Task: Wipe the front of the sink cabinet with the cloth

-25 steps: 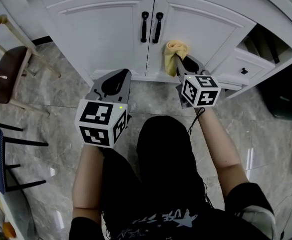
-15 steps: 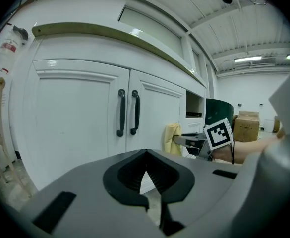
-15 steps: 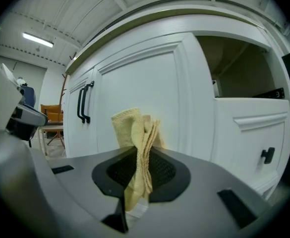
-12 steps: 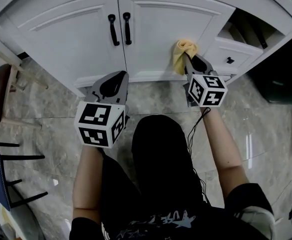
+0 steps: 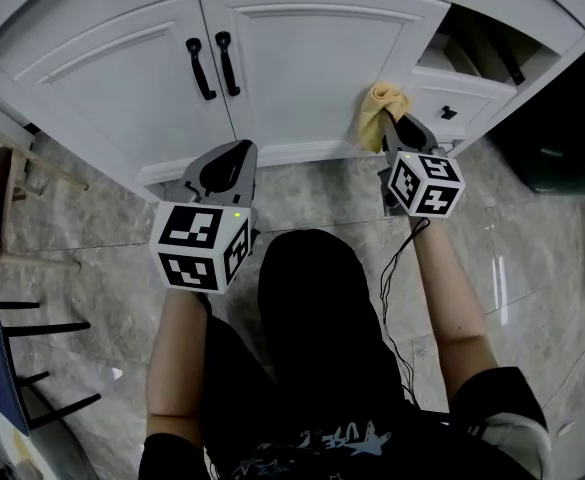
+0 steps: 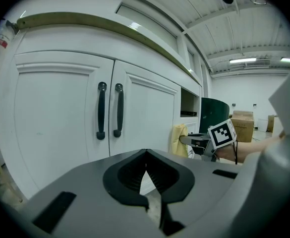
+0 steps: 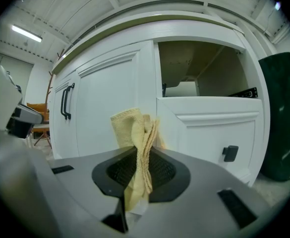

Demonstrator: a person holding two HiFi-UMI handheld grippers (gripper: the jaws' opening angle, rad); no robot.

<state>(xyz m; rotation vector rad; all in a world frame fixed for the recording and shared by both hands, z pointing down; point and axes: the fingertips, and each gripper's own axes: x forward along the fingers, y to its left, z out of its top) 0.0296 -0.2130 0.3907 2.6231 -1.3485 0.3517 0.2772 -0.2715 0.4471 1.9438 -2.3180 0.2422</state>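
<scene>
My worry was the cloth (image 5: 382,103) slipping. It was pinched as a narrow bunched fold, so a hard rub along the cabinet (image 5: 302,63) could drag it loose, or let the bare jaw tips scrape the paint. My right claw (image 5: 390,133) was clamped on it, low on the cabinet front, just beside the drawer (image 5: 452,103). My left claw (image 5: 227,163) hung back, jaws together, empty.

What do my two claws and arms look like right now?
The left claw and right claw are grey shells with black ribbed pads. Each carries a white cube of black square markers: the left cube, with a small green light, and the right cube. A thin black cable trails from the right claw. The sleeves are short and black.
</scene>
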